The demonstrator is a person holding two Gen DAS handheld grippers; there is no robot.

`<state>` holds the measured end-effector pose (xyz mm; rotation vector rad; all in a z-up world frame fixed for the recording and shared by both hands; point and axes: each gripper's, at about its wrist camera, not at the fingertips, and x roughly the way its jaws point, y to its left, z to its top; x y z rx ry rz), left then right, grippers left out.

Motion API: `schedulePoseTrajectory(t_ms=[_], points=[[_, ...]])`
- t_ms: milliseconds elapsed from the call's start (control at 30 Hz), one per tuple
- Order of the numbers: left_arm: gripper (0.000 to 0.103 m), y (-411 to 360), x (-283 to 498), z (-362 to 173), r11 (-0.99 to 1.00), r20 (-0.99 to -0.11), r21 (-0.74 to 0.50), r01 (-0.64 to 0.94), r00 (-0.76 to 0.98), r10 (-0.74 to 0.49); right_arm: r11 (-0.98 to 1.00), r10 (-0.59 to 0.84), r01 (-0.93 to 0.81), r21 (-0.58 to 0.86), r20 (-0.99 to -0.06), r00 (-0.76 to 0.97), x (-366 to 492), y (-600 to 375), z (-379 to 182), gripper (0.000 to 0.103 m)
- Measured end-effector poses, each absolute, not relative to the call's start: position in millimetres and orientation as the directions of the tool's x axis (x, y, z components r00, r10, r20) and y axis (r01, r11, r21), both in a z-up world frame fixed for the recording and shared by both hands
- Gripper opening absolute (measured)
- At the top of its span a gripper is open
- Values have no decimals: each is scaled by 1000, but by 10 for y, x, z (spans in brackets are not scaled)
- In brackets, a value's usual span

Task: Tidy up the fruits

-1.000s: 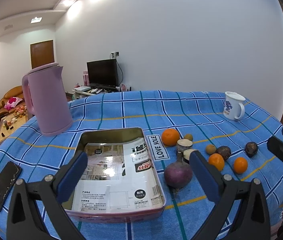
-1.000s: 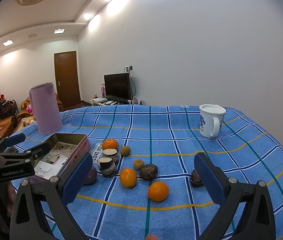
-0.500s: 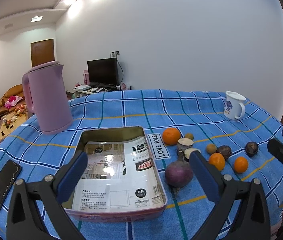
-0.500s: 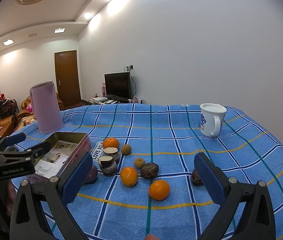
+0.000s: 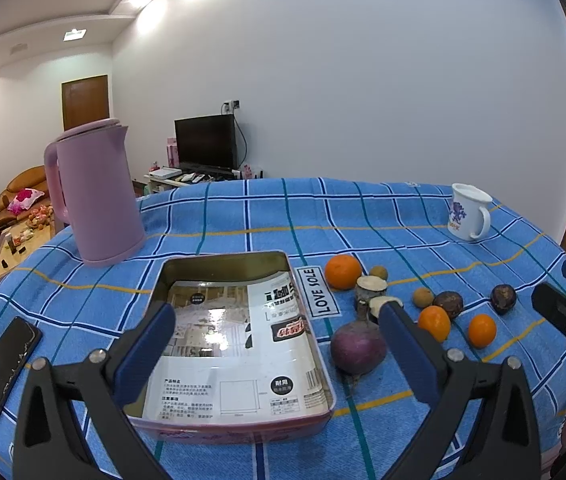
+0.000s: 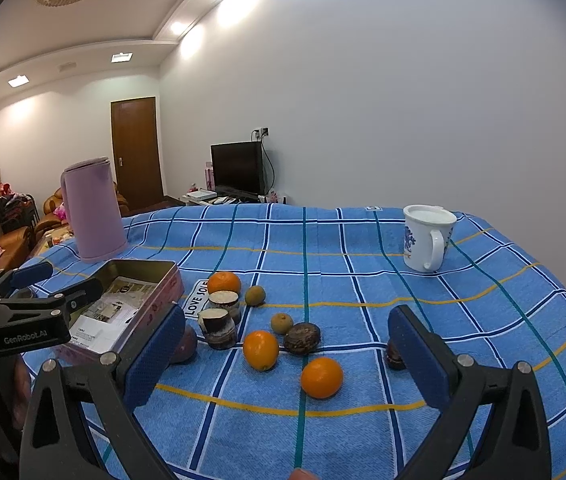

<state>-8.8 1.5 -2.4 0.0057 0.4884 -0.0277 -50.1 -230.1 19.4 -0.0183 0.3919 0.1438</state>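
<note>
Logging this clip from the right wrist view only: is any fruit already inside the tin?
Observer: No. The left wrist view looks down into the tin, and it holds only a printed sheet.
Operator: And what is half hidden beside the tin?
Observer: A round purple root with a stalk, lying on the tablecloth just right of the tin.
Operator: Anything on the tin's far side?
Observer: A dark phone lies flat there.

purple turnip half hidden behind hand-held gripper pad, tin print unreadable
</note>
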Motion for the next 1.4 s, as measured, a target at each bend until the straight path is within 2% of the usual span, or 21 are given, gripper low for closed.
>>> schedulePoseTrajectory(t_ms=[600, 767, 933, 1000, 1133, 1167, 1200, 1267, 1400], points=[[103, -39, -41, -124, 999, -487, -2, 46, 873, -41, 994, 85, -106, -28, -404, 911, -486, -2471, 92, 102], [103, -181, -22, -210, 996, -499, 4, 90, 863, -76, 998, 37, -54, -25, -443, 896, -453, -2677, -69, 102], [103, -369, -8, -290, 989, -509, 35, 145, 854, -108, 997, 49, -68, -21, -485, 873, -331, -2713, -194, 100], [103, -378, 2, -298, 989, -508, 41, 142, 855, -101, 997, 51, -77, -27, -521, 852, -243, -2698, -256, 76], [102, -343, 43, -304, 990, -510, 26, 141, 853, -108, 992, 81, -121, -28, -587, 805, -99, -2636, -373, 73], [98, -344, 57, -302, 989, -513, 23, 148, 851, -115, 991, 95, -134, -20, -598, 796, -70, -2618, -395, 72], [92, -346, 68, -302, 988, -515, 22, 152, 849, -119, 989, 108, -145, -11, -608, 786, -45, -2606, -419, 65], [85, -366, 99, -315, 985, -527, 11, 172, 838, -141, 989, 111, -148, -9, -622, 775, -3, -2587, -453, 56], [81, -500, 178, -358, 976, -547, 15, 217, 819, -173, 988, 107, -151, -15, -633, 766, 62, -2572, -492, 56]])
